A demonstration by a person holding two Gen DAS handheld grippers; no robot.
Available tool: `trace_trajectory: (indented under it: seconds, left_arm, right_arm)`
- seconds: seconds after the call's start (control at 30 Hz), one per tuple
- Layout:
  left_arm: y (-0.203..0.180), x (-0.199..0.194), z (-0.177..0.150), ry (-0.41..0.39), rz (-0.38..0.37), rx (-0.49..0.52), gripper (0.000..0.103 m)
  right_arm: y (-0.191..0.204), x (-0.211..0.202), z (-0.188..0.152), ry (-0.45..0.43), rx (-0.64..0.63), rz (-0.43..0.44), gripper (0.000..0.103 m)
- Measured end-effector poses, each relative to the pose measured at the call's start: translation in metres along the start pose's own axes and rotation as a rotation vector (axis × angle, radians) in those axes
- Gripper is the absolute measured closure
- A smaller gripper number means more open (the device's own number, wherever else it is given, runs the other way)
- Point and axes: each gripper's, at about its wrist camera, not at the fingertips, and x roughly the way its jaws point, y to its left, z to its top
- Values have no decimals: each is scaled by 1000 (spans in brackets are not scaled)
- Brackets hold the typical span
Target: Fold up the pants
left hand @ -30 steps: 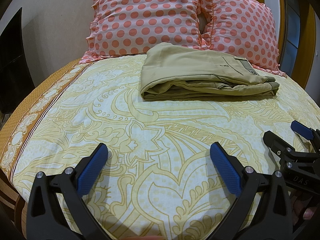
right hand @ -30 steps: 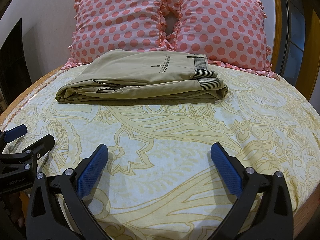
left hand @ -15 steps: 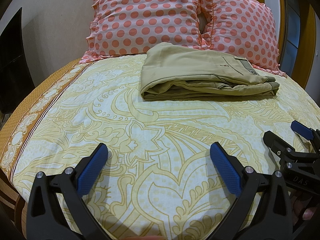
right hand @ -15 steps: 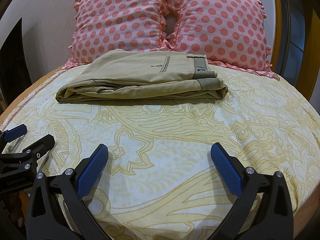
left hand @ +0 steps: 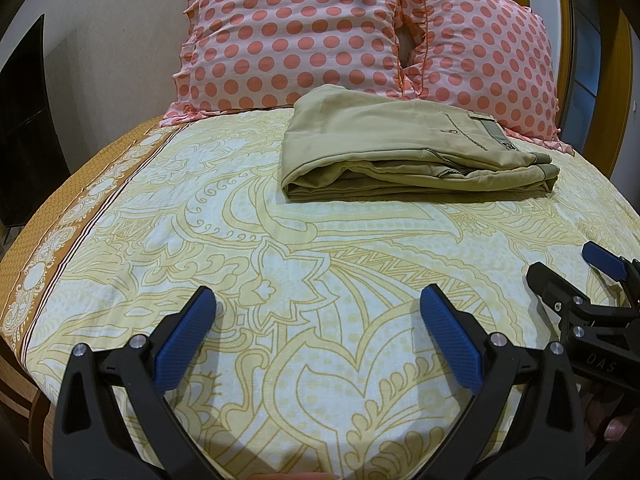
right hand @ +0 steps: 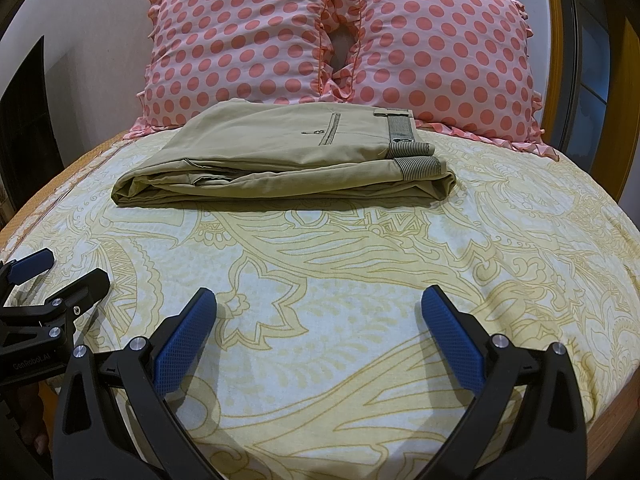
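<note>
Khaki pants [left hand: 400,156] lie folded in a flat stack on the bed, just in front of the pillows; they also show in the right wrist view [right hand: 288,160], waistband to the right. My left gripper [left hand: 318,320] is open and empty, low over the sheet, well short of the pants. My right gripper [right hand: 318,320] is open and empty too, level with the left one. Each gripper shows at the edge of the other's view: the right gripper [left hand: 576,276] and the left gripper [right hand: 56,276].
Two pink polka-dot pillows [left hand: 296,36] [right hand: 436,52] lean against the wall behind the pants. The yellow patterned bedsheet [left hand: 304,256] covers the bed. A wooden bed frame [right hand: 628,92] stands at the right. A dark screen [left hand: 24,120] is at the left.
</note>
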Motion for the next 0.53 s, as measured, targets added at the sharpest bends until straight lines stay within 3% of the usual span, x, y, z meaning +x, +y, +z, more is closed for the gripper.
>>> trace_trajectory:
  seconds: [0.53]
  left_arm:
    - [1, 1, 1, 3, -4, 5, 2]
  right_arm:
    - [0, 0, 0, -1, -1, 1, 1]
